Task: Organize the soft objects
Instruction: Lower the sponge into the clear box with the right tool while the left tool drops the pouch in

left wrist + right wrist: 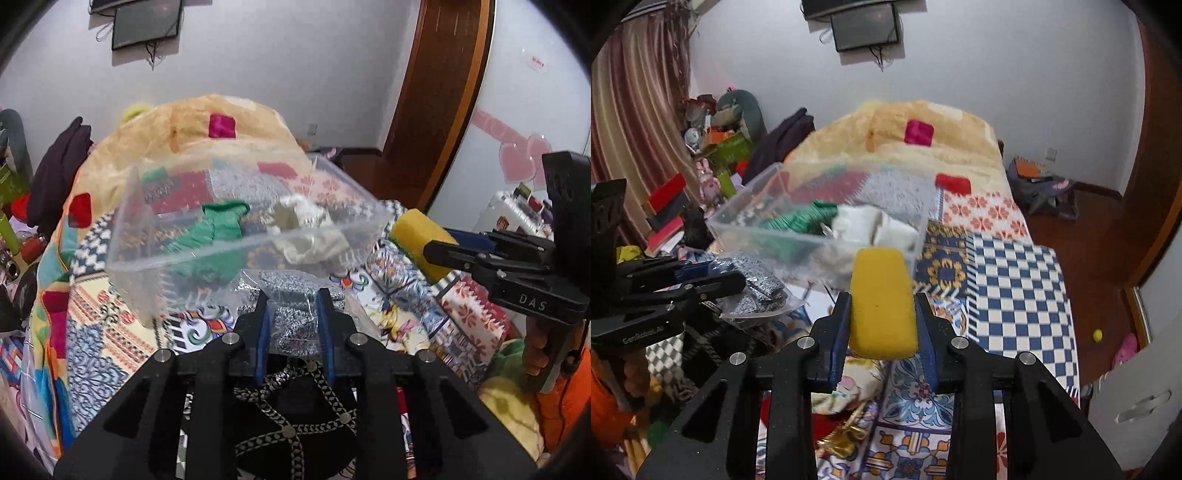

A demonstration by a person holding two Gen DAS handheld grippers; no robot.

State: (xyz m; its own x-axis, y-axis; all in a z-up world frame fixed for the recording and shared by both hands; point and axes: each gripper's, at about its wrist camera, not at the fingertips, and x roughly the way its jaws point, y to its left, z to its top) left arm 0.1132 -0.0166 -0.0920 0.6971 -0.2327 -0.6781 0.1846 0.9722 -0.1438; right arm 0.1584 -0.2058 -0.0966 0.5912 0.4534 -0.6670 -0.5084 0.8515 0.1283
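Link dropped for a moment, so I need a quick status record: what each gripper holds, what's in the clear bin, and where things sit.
left gripper: shut on plastic bag of speckled grey cloth
right gripper: shut on yellow sponge
clear bin: on the bed, just beyond both grippers
bin contents: green cloth, white cloth
surface: bed with patterned quilt
sponge status: not yet in bin
bag status: not yet in bin

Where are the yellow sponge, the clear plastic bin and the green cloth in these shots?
yellow sponge (882, 302): right wrist view, middle of its top face, between the fingers.
clear plastic bin (236, 254): left wrist view, near front wall.
green cloth (221, 221): left wrist view, bunched upper part inside the bin.
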